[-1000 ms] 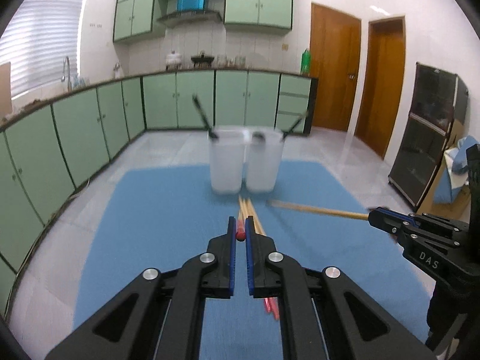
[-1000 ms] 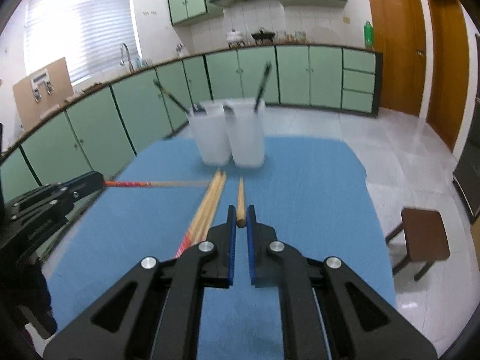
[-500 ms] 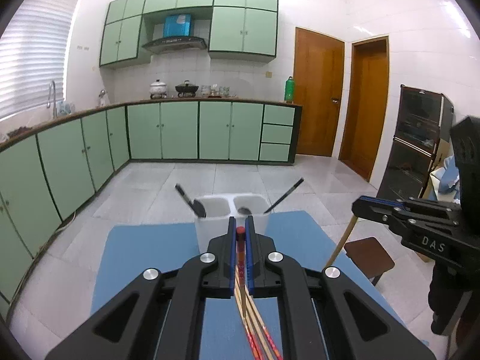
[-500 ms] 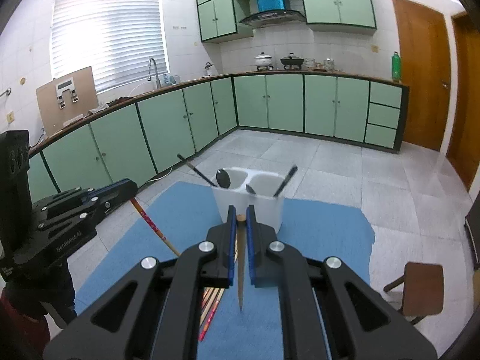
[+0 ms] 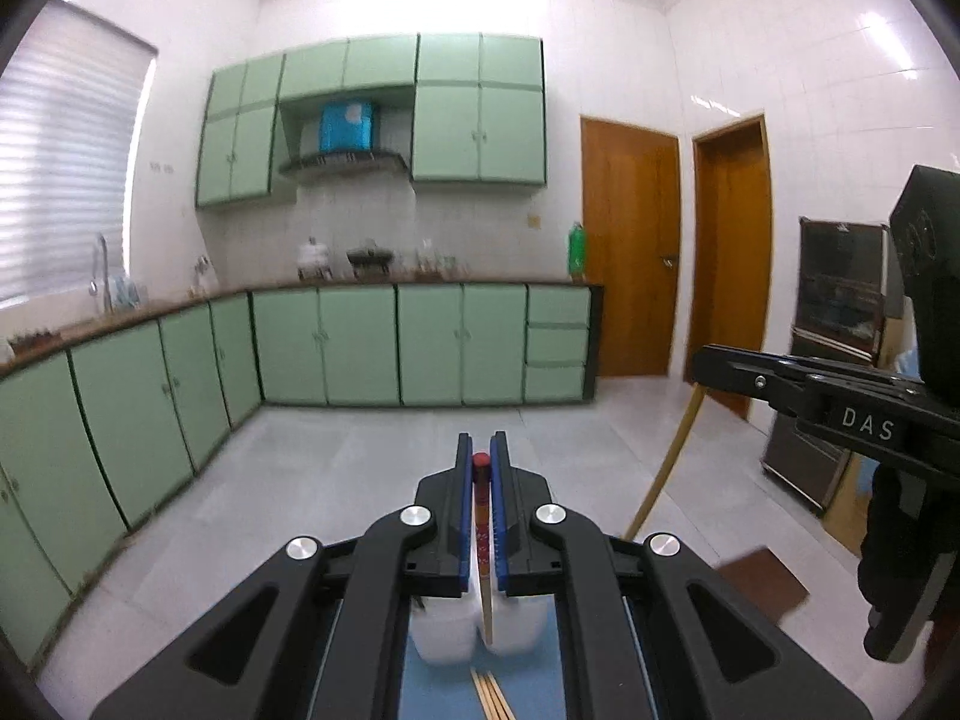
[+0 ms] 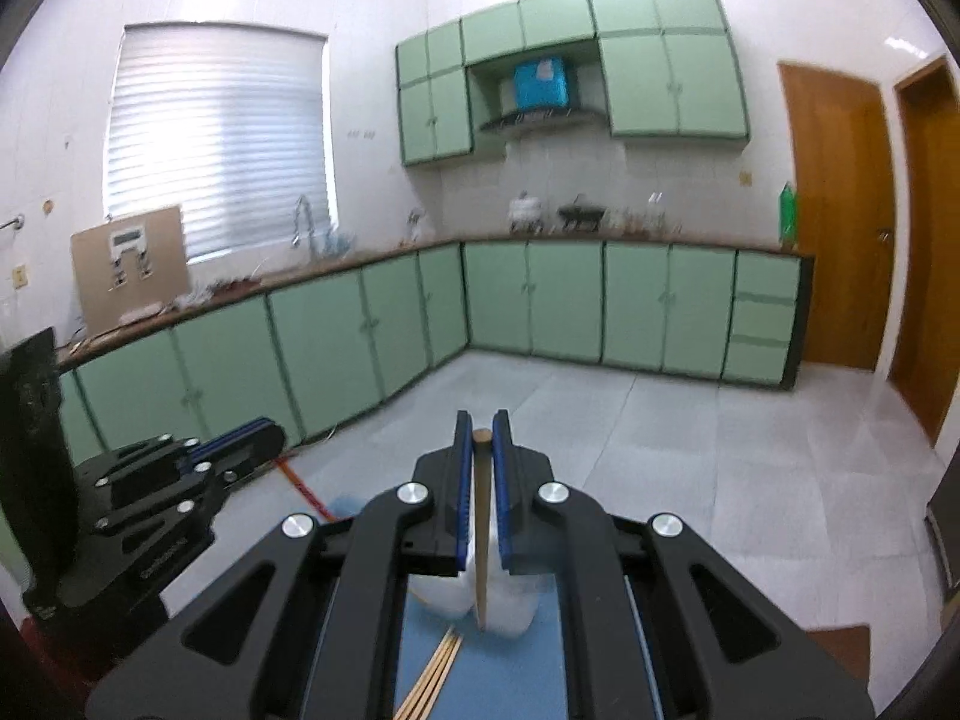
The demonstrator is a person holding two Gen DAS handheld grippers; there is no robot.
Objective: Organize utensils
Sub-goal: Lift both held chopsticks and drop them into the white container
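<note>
My left gripper point(image 5: 480, 457) is shut on a red-topped chopstick point(image 5: 483, 546) that hangs down, its tip above two white cups point(image 5: 447, 630) on the blue mat point(image 5: 444, 690). My right gripper point(image 6: 482, 433) is shut on a plain wooden chopstick point(image 6: 480, 540) that hangs down over the same white cups point(image 6: 510, 606). Several loose chopsticks point(image 5: 492, 696) lie on the mat near the cups, also in the right wrist view point(image 6: 435, 675). Each gripper shows in the other's view, the right gripper point(image 5: 720, 366) with its chopstick point(image 5: 666, 462), the left gripper point(image 6: 252, 438) with its chopstick point(image 6: 303, 489).
Green kitchen cabinets point(image 5: 360, 348) line the far walls beyond a tiled floor point(image 6: 660, 450). A brown stool point(image 5: 759, 585) stands to the right of the table. Two wooden doors point(image 5: 630, 252) are at the right.
Both grippers have risen and tilted upward with their chopsticks, which now hang steeply. The cups and mat have dropped to the bottom of both views.
</note>
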